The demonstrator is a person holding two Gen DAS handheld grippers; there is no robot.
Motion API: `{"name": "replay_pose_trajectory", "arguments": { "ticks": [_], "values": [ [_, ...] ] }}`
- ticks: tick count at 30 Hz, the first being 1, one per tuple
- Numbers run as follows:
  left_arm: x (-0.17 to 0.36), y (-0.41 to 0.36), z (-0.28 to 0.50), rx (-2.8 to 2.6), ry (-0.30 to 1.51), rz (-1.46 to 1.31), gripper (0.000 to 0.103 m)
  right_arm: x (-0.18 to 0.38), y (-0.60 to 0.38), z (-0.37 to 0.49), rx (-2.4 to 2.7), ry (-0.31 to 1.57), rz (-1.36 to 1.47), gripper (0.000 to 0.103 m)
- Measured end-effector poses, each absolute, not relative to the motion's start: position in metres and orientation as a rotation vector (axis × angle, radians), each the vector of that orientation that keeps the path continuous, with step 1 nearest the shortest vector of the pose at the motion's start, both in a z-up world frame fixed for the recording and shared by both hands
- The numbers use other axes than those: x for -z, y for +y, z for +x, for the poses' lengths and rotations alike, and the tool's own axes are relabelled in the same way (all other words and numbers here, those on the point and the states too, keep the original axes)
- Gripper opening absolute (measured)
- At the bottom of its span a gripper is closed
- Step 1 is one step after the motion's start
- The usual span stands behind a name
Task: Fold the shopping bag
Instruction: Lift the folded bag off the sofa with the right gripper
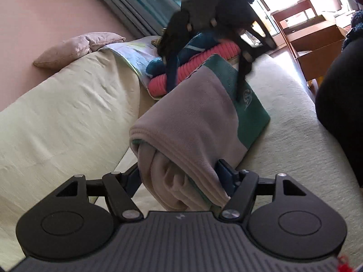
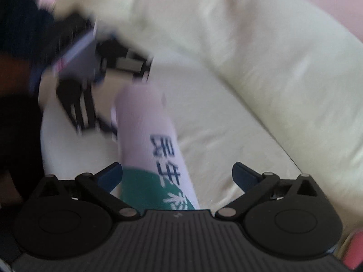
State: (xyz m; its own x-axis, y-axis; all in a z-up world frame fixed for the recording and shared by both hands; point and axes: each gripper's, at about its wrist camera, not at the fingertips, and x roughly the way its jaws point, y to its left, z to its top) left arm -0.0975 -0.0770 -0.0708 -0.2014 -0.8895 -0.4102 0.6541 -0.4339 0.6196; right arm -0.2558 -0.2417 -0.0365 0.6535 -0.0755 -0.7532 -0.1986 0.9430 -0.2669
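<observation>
The shopping bag [image 1: 199, 117] is a mauve and green fabric bundle, folded over on a cream cover. Its near end sits bunched between the fingers of my left gripper [image 1: 179, 174], which is shut on it. My right gripper [image 1: 204, 93] hangs over the bag's far green end with its fingers spread to either side. In the right wrist view the bag [image 2: 145, 136] shows dark printed characters and a green patch. It runs from between the fingers of my open right gripper [image 2: 178, 174] to the blurred left gripper [image 2: 123, 97].
A cream-covered cushion ridge [image 1: 68, 104] rises to the left of the bag. Behind the bag lie a pink ribbed roll [image 1: 204, 61], a blue bundle [image 1: 156, 65] and a pink pillow [image 1: 77, 47]. Wooden furniture [image 1: 317, 45] stands far right. A person's dark clothing [image 1: 340, 113] fills the right edge.
</observation>
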Motion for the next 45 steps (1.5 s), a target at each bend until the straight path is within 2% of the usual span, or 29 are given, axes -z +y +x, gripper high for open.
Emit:
{"name": "replay_pose_trajectory", "arguments": {
  "ticks": [1, 2, 4, 6, 9, 10, 13, 14, 16, 18, 23, 27, 32, 35, 38, 41, 42, 43, 45],
  "values": [
    [0.073, -0.075, -0.099, 1.82, -0.394, 0.911, 0.069, 0.044, -0.238, -0.247, -0.068, 0.887, -0.352, 0.073],
    [0.076, -0.074, -0.1, 1.812, -0.404, 0.916, 0.069, 0.051, -0.234, -0.238, -0.064, 0.915, -0.362, 0.066],
    [0.08, -0.069, -0.102, 1.797, -0.435, 0.926, 0.069, 0.061, -0.221, -0.231, -0.035, 0.932, -0.438, 0.058],
    [0.077, -0.068, -0.104, 1.809, -0.43, 0.931, 0.069, 0.066, -0.203, -0.233, 0.015, 0.912, -0.566, 0.054],
    [0.059, -0.063, -0.098, 1.885, -0.26, 0.922, 0.072, 0.082, -0.177, -0.248, 0.097, 0.832, -0.78, 0.052],
    [0.052, -0.063, -0.093, 1.895, -0.164, 0.923, 0.074, 0.088, -0.173, -0.253, 0.119, 0.795, -0.821, 0.052],
    [0.023, -0.063, -0.061, 1.816, 0.316, 0.751, 0.073, 0.097, -0.175, -0.256, 0.167, 0.761, -0.855, 0.052],
    [0.015, -0.064, -0.047, 1.792, 0.498, 0.611, 0.076, 0.1, -0.176, -0.257, 0.18, 0.752, -0.866, 0.052],
    [0.011, -0.068, -0.019, 1.719, 0.854, 0.283, 0.094, 0.106, -0.176, -0.259, 0.19, 0.727, -0.914, 0.052],
    [0.021, -0.072, 0.006, 1.605, 1.178, -0.036, 0.095, 0.114, -0.172, -0.262, 0.186, 0.697, -0.985, 0.052],
    [0.062, -0.092, 0.021, 1.425, 1.529, -0.349, 0.095, 0.124, -0.17, -0.267, 0.162, 0.626, -1.109, 0.052],
    [0.093, -0.113, 0.01, 1.379, 1.675, -0.482, 0.099, 0.126, -0.17, -0.265, 0.156, 0.596, -1.125, 0.053],
    [0.121, -0.128, -0.003, 1.291, 1.764, -0.466, 0.097, 0.127, -0.176, -0.264, 0.174, 0.564, -1.101, 0.053],
    [0.119, -0.133, -0.006, 1.274, 1.708, -0.422, 0.077, 0.131, -0.179, -0.261, 0.189, 0.554, -1.103, 0.053],
    [0.111, -0.137, -0.01, 1.292, 1.591, -0.359, 0.067, 0.139, -0.182, -0.257, 0.216, 0.56, -1.125, 0.053],
    [0.107, -0.137, -0.016, 1.316, 1.489, -0.304, 0.062, 0.136, -0.184, -0.255, 0.229, 0.574, -1.112, 0.06],
    [0.106, -0.136, -0.017, 1.32, 1.479, -0.297, 0.062, 0.131, -0.185, -0.256, 0.228, 0.584, -1.079, 0.067],
    [0.105, -0.135, -0.018, 1.324, 1.469, -0.289, 0.062, 0.118, -0.19, -0.26, 0.233, 0.612, -0.969, 0.074],
    [0.104, -0.133, -0.02, 1.333, 1.449, -0.275, 0.061, 0.088, -0.204, -0.269, 0.259, 0.67, -0.701, 0.08]
  ]
}}
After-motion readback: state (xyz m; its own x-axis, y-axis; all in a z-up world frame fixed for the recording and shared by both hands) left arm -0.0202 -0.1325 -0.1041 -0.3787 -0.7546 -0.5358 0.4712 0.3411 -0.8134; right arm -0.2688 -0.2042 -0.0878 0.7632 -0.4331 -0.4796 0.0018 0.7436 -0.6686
